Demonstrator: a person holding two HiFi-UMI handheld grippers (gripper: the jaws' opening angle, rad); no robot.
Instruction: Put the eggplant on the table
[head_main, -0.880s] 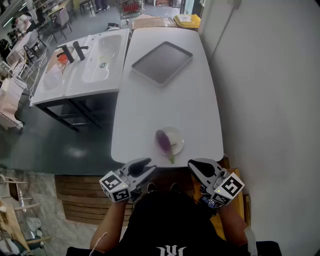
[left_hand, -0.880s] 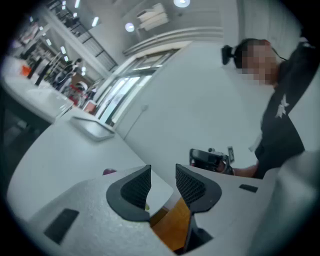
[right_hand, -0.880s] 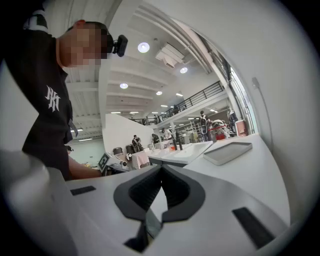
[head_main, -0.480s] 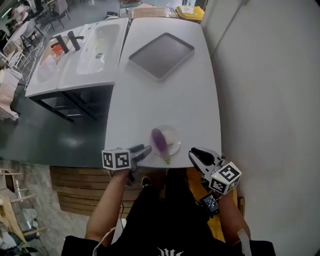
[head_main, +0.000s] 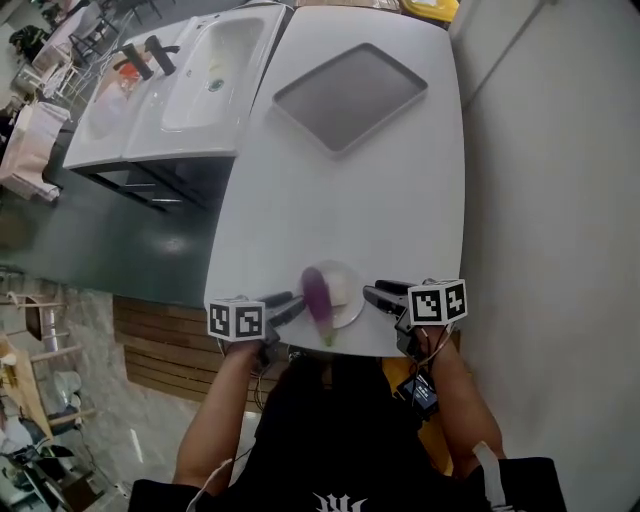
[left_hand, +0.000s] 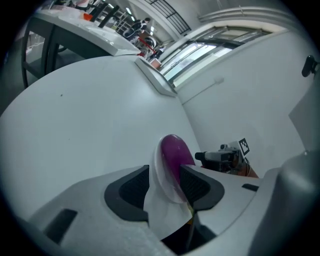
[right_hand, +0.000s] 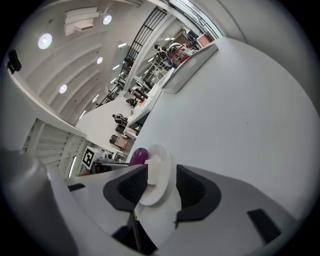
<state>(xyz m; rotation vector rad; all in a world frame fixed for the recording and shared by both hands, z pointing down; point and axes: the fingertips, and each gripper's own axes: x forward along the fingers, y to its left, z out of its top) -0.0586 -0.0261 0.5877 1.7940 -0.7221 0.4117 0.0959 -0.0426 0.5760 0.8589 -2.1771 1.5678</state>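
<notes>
**Eggplant (head_main: 317, 292) on its plate (head_main: 356, 300), open fingers on either side**

Far left: a white sink unit (head_main: 200, 80), set against the long edge of the white tabletop (head_main: 350, 200). Near the tabletop's front edge, the left gripper (head_main: 290, 305), fingers spread wide and clamped on nothing, tips just beside the plate's left rim. Along those fingers, plate rim and purple eggplant framed in the gap, no pad pressing on either. Eggplant lying across the left half of the small white plate, green stem end past the near rim. Beside it on the plate, a small pale block (right_hand: 153, 167). Farther back and well apart, a grey tray (head_main: 350, 95). Right of the plate, the right gripper (head_main: 378, 298), fingers likewise wide apart, holding nothing, tips just beside the right rim. Far right: a plain white wall (head_main: 560, 200).
</notes>
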